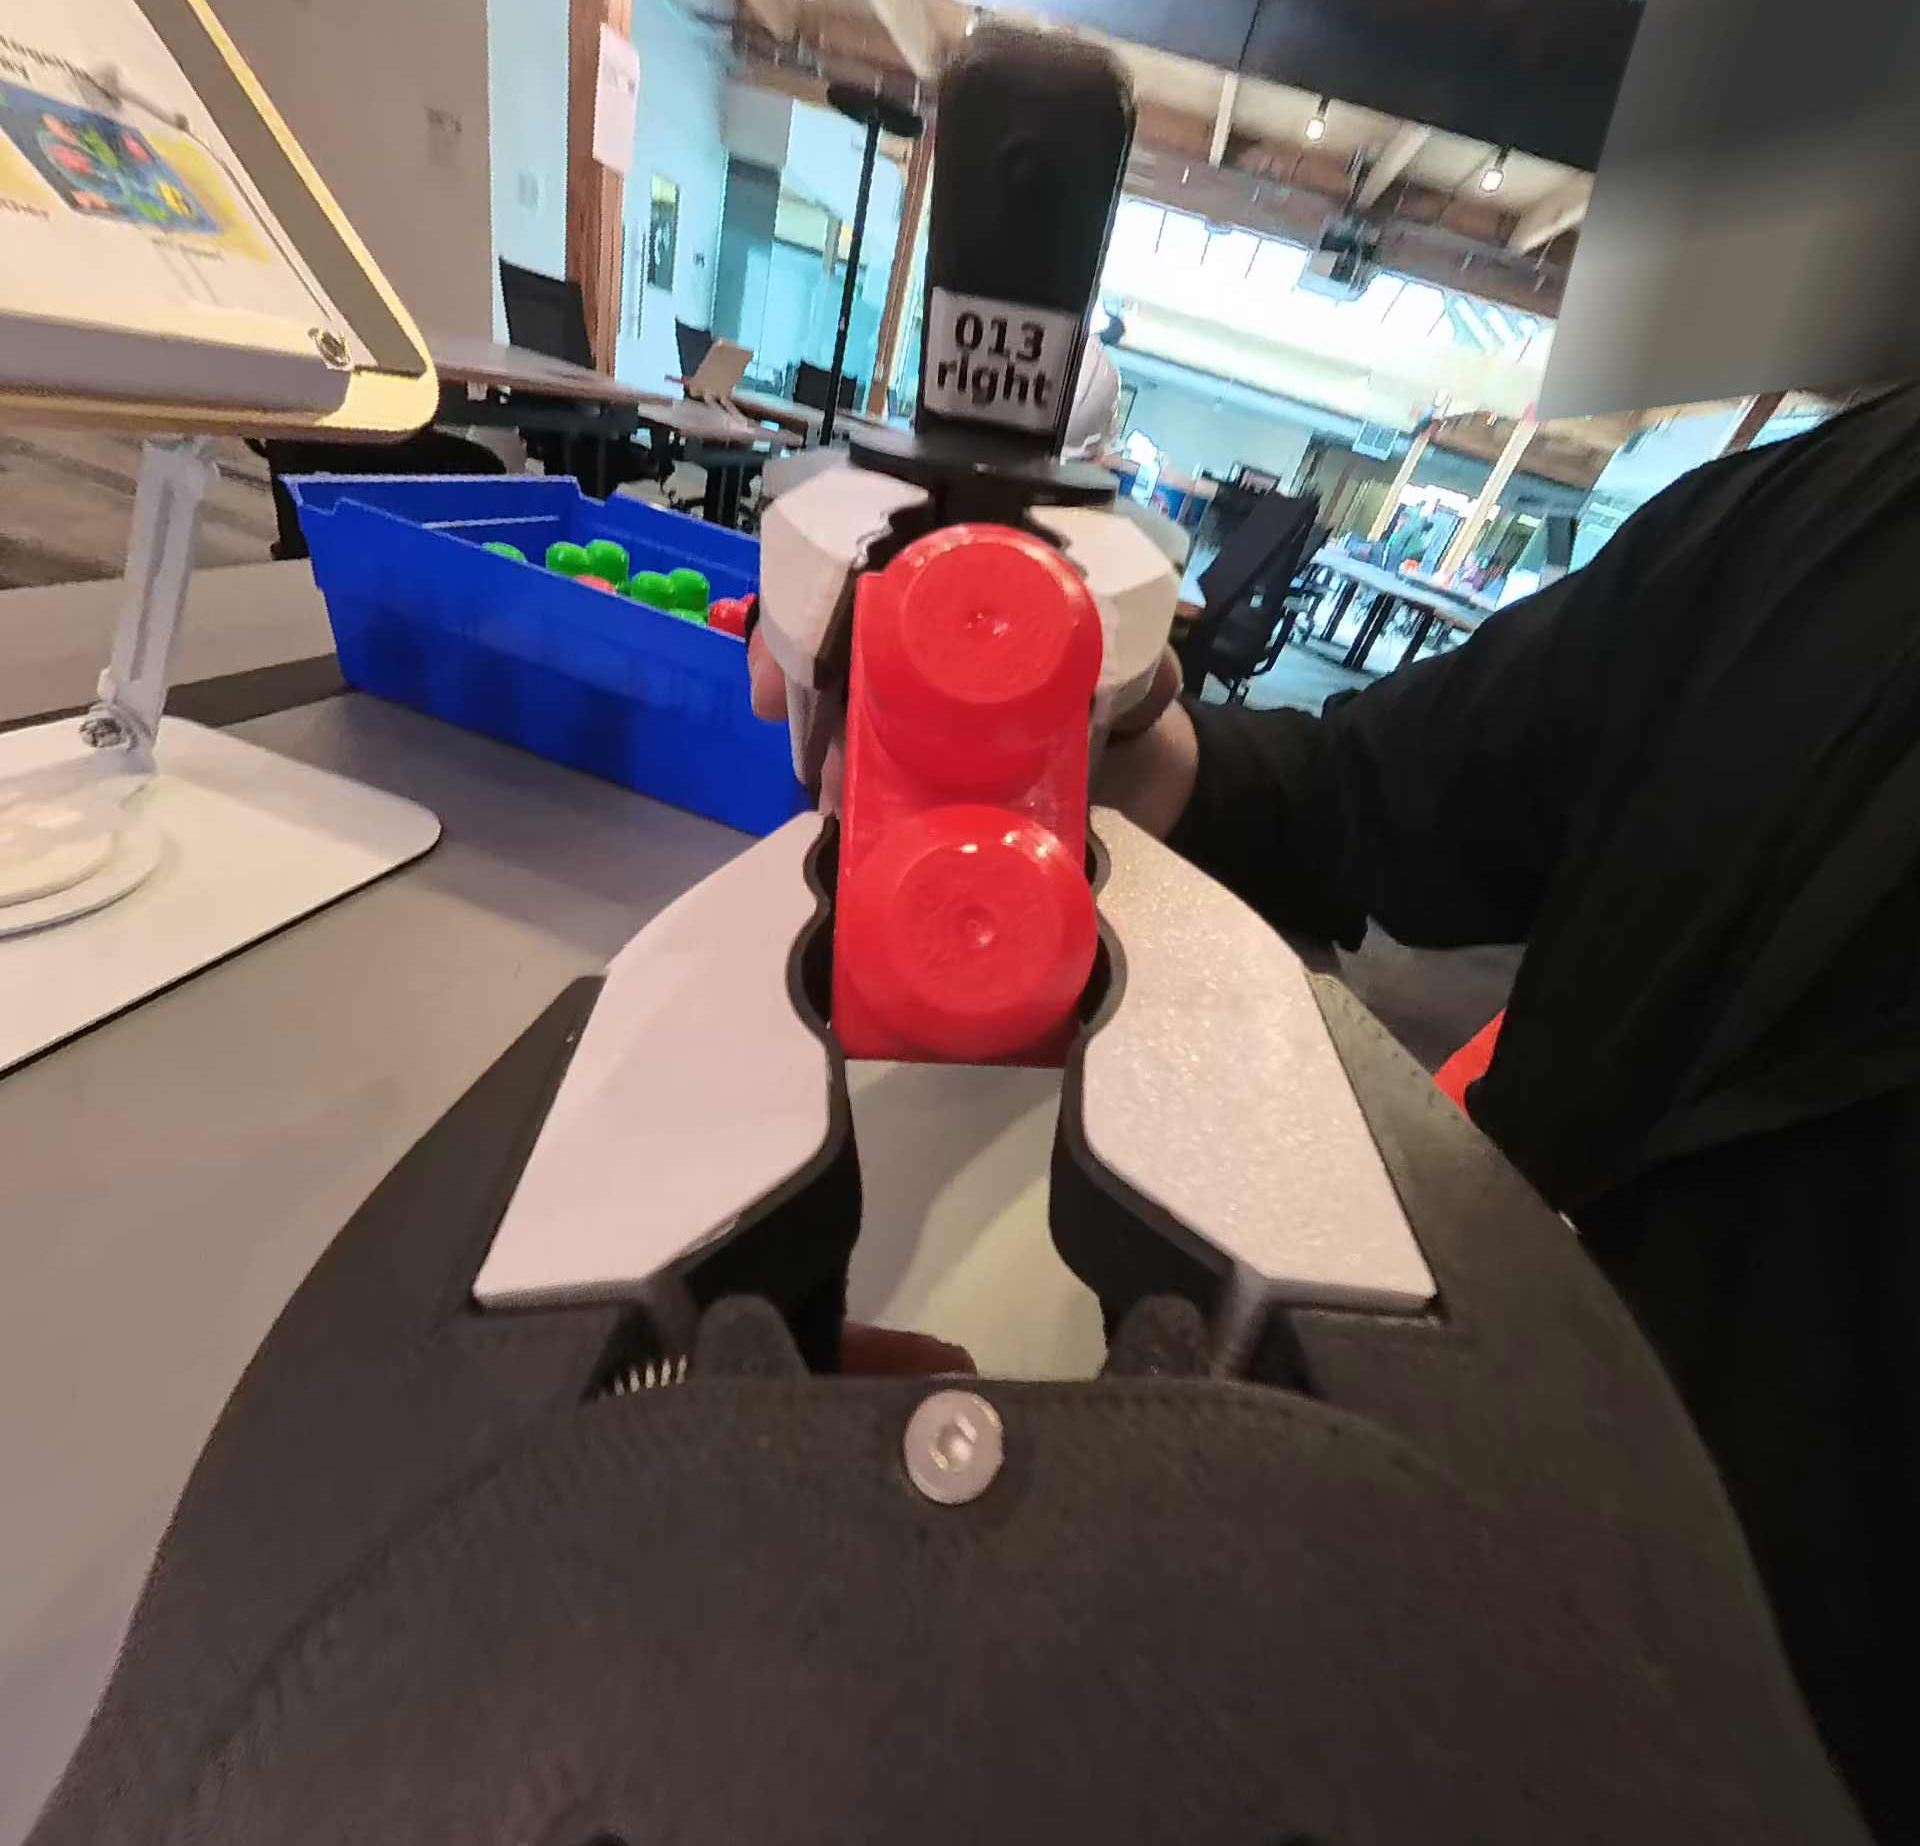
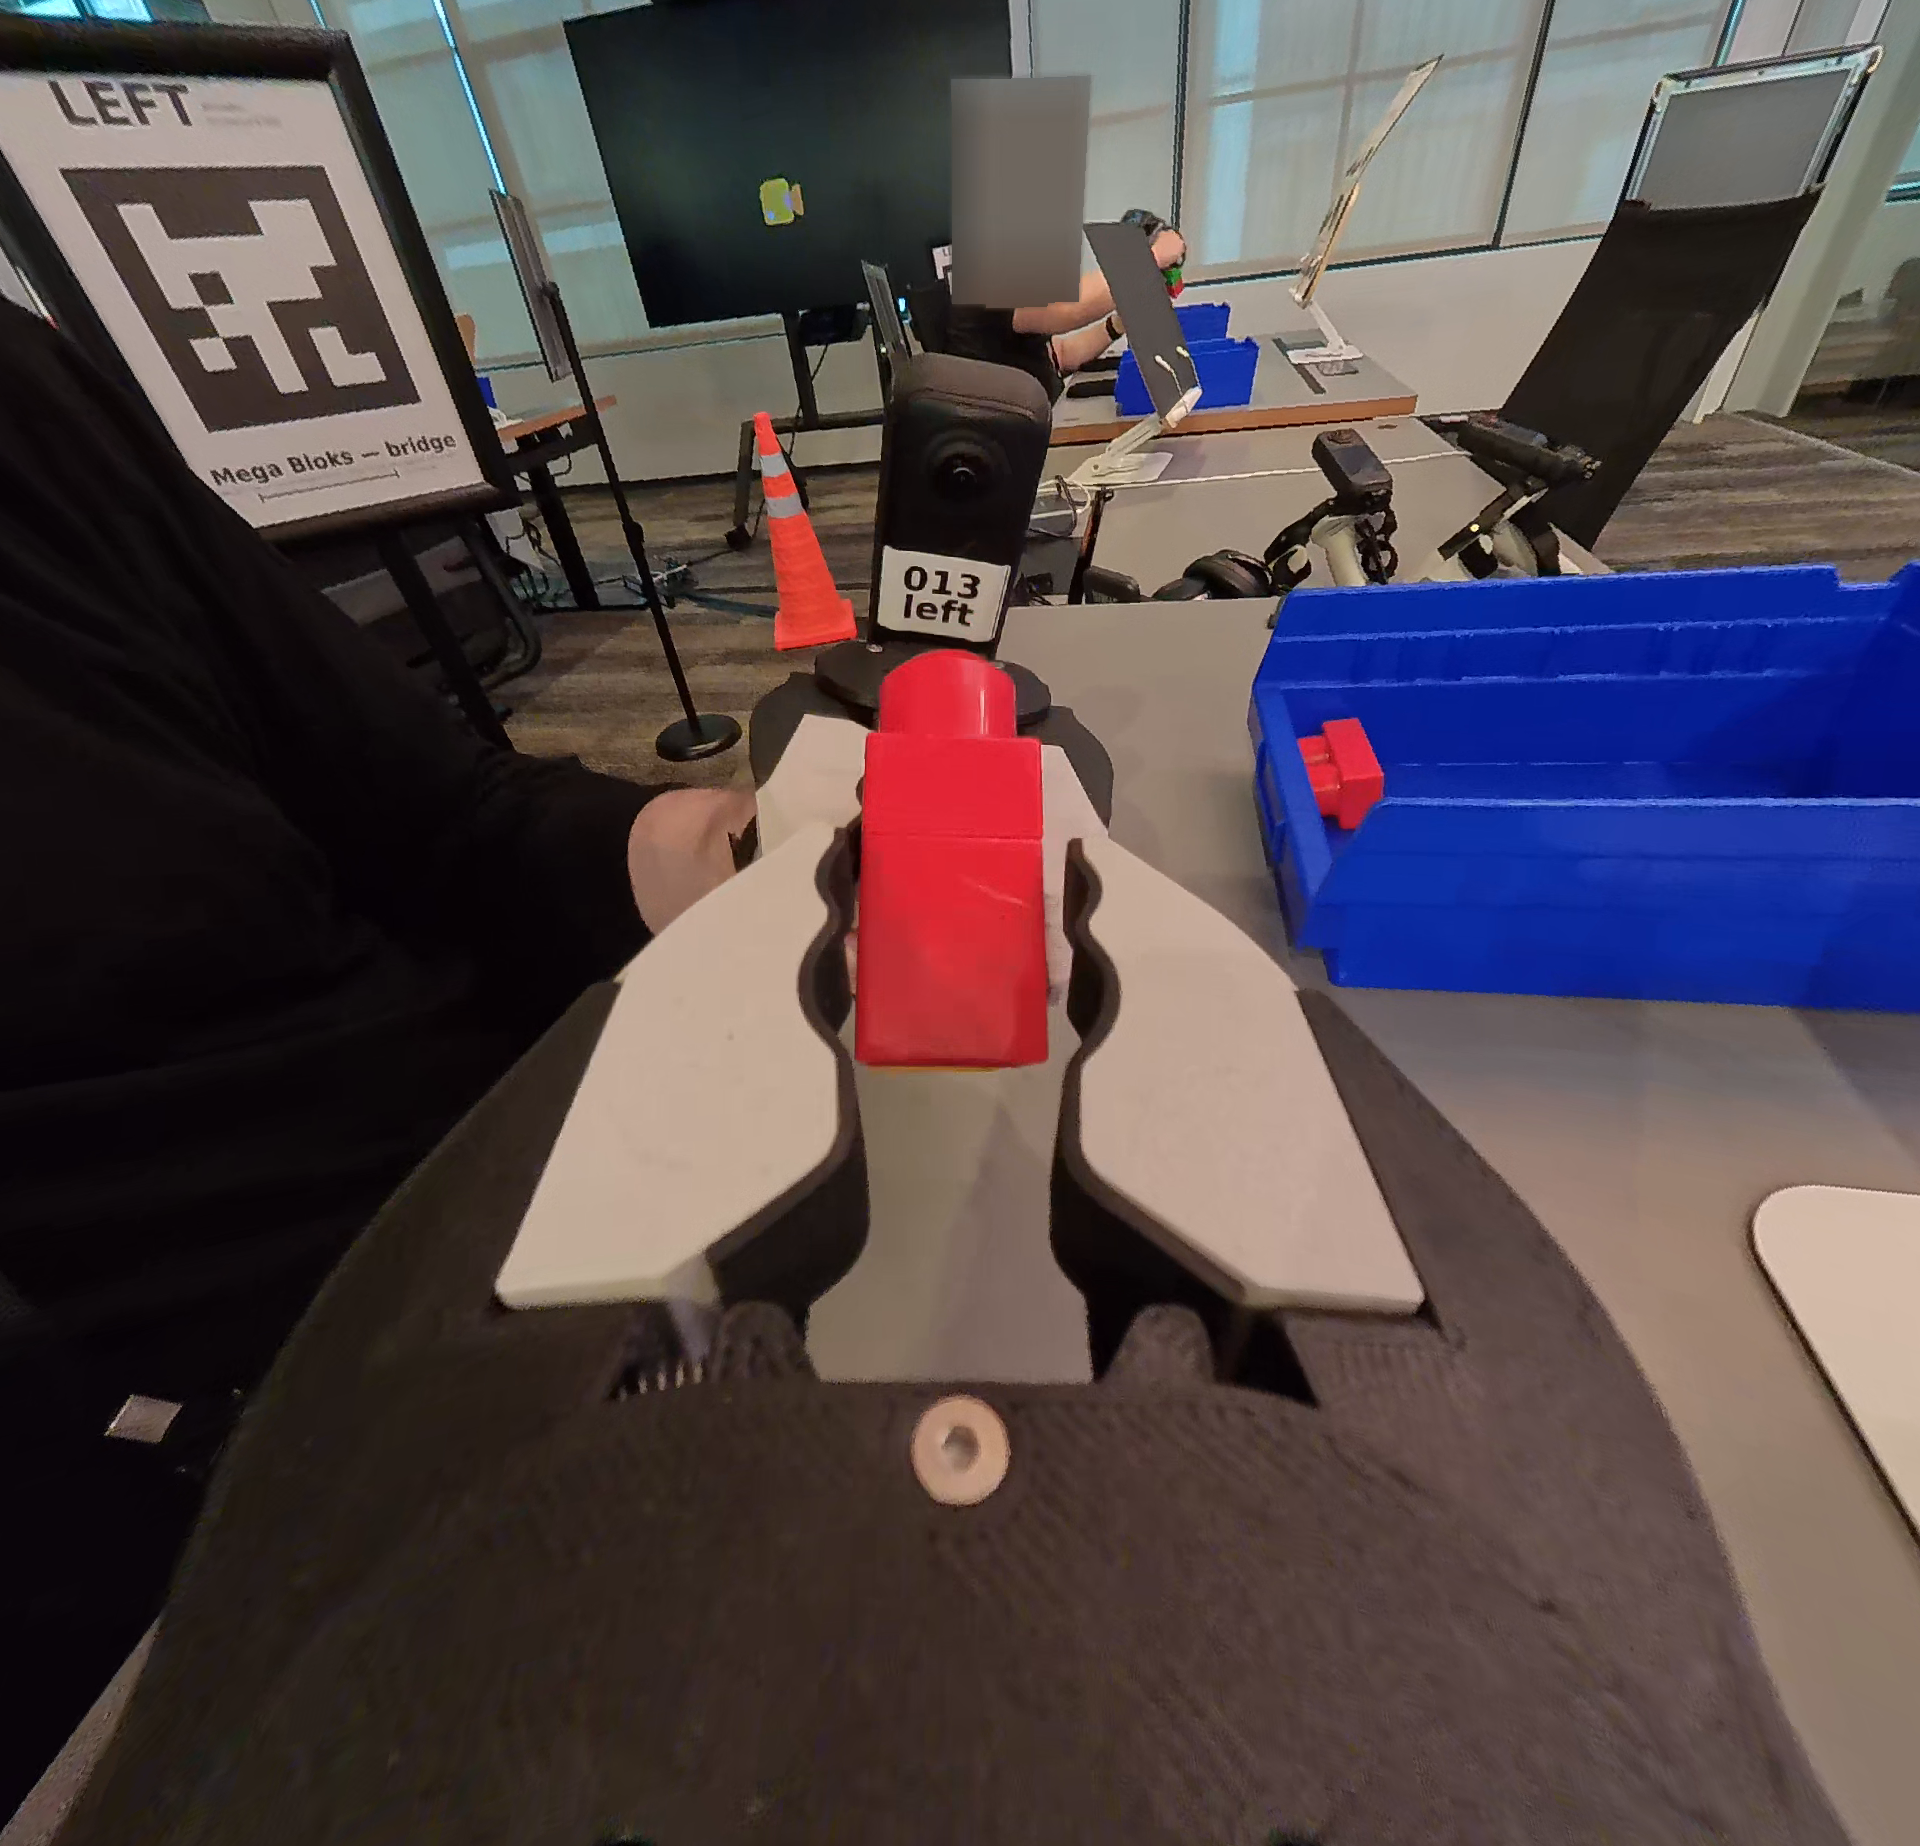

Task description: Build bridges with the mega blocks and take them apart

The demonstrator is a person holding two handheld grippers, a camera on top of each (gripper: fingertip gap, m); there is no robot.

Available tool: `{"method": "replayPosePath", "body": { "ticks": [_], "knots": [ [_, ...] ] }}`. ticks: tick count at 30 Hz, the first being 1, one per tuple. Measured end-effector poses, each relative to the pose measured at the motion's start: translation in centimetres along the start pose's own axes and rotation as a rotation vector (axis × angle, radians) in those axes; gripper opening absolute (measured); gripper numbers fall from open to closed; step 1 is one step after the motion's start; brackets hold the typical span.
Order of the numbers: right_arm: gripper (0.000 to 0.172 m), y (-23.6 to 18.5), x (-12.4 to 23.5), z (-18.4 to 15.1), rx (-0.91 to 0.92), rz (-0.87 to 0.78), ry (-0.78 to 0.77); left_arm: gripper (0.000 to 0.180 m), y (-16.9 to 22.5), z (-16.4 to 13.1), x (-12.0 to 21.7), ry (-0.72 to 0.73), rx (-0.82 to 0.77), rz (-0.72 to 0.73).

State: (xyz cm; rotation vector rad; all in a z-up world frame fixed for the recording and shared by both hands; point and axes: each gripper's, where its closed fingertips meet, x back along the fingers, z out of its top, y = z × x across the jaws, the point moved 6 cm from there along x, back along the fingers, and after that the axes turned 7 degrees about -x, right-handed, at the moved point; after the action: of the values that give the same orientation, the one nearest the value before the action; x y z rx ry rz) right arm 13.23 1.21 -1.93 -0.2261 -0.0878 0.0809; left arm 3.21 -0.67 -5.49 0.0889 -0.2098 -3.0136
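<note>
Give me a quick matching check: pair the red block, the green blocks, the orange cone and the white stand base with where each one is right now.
Things:
1. red block
2. green blocks
3. orange cone
4. white stand base

Places:
A. on the floor
B. on the grey table
C. between the fingers of the left gripper
D. in the blue bin

Pairs: 1-C, 2-D, 3-A, 4-B

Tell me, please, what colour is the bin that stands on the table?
The bin is blue, plainest in the right wrist view.
</note>
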Motion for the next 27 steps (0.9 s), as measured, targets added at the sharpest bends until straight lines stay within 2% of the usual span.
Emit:
{"method": "replayPosePath", "body": {
  "ticks": [8,14,24,27],
  "knots": [
    [0.036,-0.1,-0.5,-0.9,0.029,-0.012,-0.155,0.041,0.0,-1.1,-0.3,-0.156,-0.024,0.004],
    [0.036,-0.2,-0.8,-1.4,0.022,-0.005,-0.186,0.041,0.2,-1.4,-0.5,-0.186,-0.034,0.004],
    [0.036,-0.3,-0.7,-0.7,-0.012,0.011,-0.079,0.042,0.1,-0.4,-0.4,-0.067,-0.013,-0.014],
    [0.036,-0.1,-0.4,-0.4,-0.028,-0.001,-0.033,0.049,0.0,-0.1,-0.1,-0.026,0.006,-0.01]
  ]
}}
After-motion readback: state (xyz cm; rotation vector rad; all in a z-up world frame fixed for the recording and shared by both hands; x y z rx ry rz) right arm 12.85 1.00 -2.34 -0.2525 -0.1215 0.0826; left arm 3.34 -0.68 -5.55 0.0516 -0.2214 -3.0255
